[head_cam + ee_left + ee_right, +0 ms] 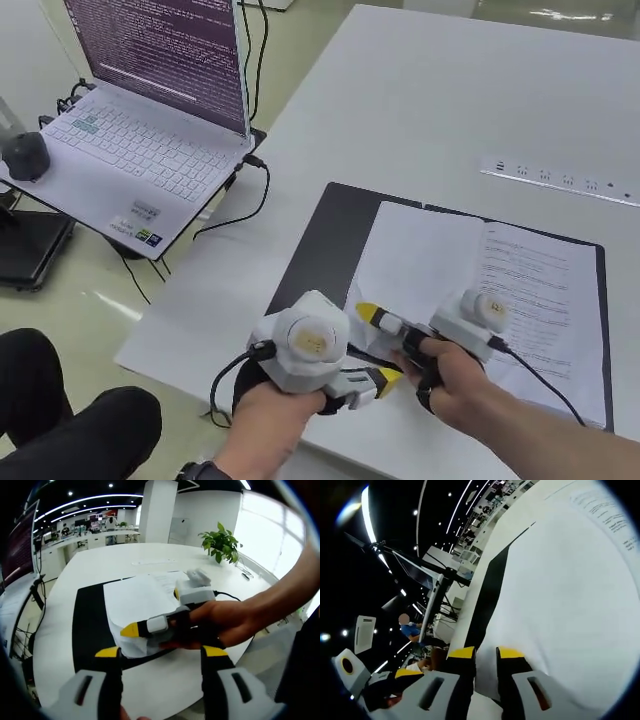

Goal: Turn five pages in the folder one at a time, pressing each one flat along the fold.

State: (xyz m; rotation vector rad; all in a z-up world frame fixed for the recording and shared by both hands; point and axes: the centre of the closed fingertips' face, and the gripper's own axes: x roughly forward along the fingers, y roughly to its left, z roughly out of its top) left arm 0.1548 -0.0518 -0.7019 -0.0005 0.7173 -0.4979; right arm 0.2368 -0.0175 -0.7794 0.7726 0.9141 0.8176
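My right tongs (486,653): jaws nearly closed, seemingly pinching near free corner of page (420,255). Page arched above folder (320,235), over its left half, not flat. Left tongs (161,652) wide open, empty, just off folder's near edge, beneath right tongs. Fold runs near-to-far down folder's middle, right of both tongs. I judge page goes left first; free left tongs then suit pressing.
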